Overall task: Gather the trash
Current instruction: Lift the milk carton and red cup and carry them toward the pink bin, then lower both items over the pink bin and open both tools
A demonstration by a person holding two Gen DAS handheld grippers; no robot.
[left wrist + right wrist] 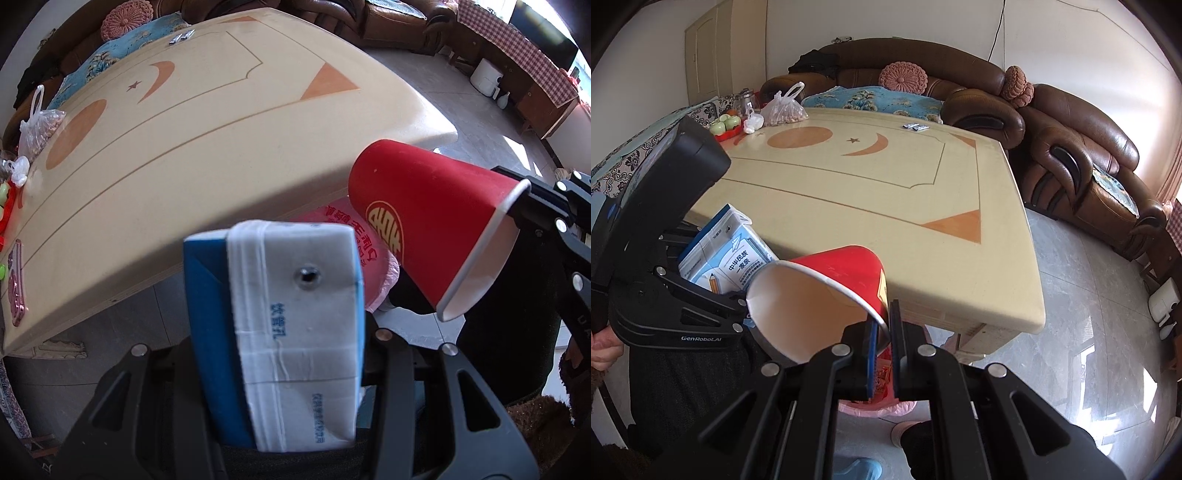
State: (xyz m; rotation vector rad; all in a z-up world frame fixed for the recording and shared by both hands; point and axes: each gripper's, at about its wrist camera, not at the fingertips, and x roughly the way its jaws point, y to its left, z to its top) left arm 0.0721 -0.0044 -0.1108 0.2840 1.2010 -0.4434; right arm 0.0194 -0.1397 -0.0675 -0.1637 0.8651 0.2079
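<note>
Trash was in both claws: my left claw [295, 332] gripped the stiff milk carton [291, 325], my right claw [882, 354] pinched the light, crushable red cup [827, 295] by its rim.

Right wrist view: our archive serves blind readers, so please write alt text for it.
The right gripper pinches the rim of a tilted red paper cup off the edge of a cream table. Beside it, the left gripper holds a blue-and-white carton.

Both black plastic tongs [882, 347] have silver screws, blue pads inside the fingers [872, 363], white "GenRobot.AI" lettering on the left tongs [676, 295].
</note>
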